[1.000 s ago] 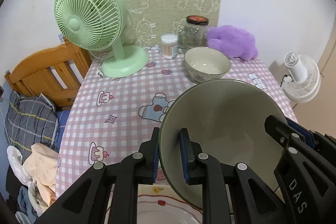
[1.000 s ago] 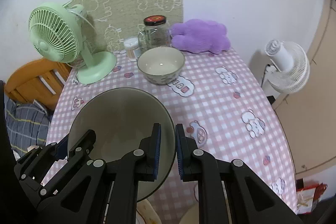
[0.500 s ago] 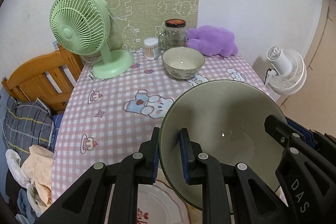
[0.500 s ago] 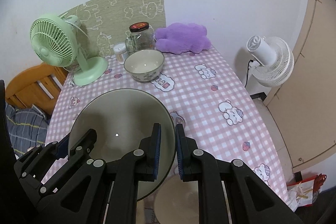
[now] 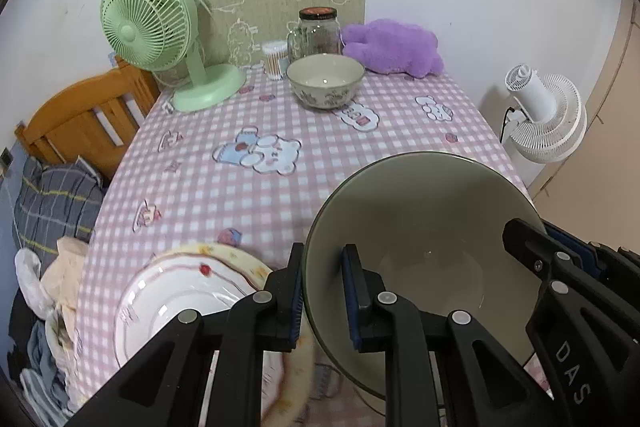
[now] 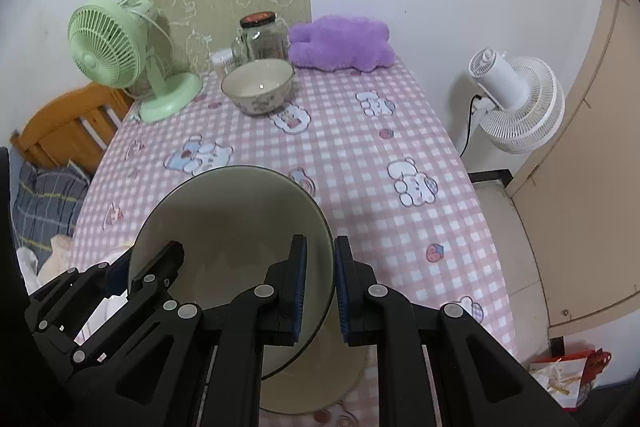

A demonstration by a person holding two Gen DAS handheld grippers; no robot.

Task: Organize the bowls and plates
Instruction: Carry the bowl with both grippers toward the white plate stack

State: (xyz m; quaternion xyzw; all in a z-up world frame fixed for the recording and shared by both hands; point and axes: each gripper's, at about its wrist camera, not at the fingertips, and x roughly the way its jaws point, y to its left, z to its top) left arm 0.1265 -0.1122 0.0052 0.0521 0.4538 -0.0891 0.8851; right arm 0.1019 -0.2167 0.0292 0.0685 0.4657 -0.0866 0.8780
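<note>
A large grey-green bowl [image 5: 420, 247] hangs tilted above the near end of the table, carried by both grippers. My left gripper [image 5: 322, 259] is shut on its left rim, one pad inside and one outside. My right gripper [image 6: 320, 255] is shut on the opposite rim and shows at the right of the left wrist view [image 5: 544, 239]. A smaller patterned bowl [image 5: 325, 81] stands at the far end of the table. A white plate with a cream rim [image 5: 180, 291] lies below my left gripper. A beige round dish [image 6: 320, 379] sits under the held bowl.
On the pink checked tablecloth [image 5: 260, 195] a green desk fan [image 5: 152, 27] stands far left, with a glass jar [image 5: 318, 31], a cotton-swab tub [image 5: 275, 59] and a purple plush [image 5: 394, 47] along the wall. A white floor fan [image 6: 516, 99] stands right of the table; a wooden chair [image 5: 80, 123] left.
Both grippers have drawn back from the wall with the large bowl held between them. The small bowl and fan now look farther off, and the white plate has come into view below.
</note>
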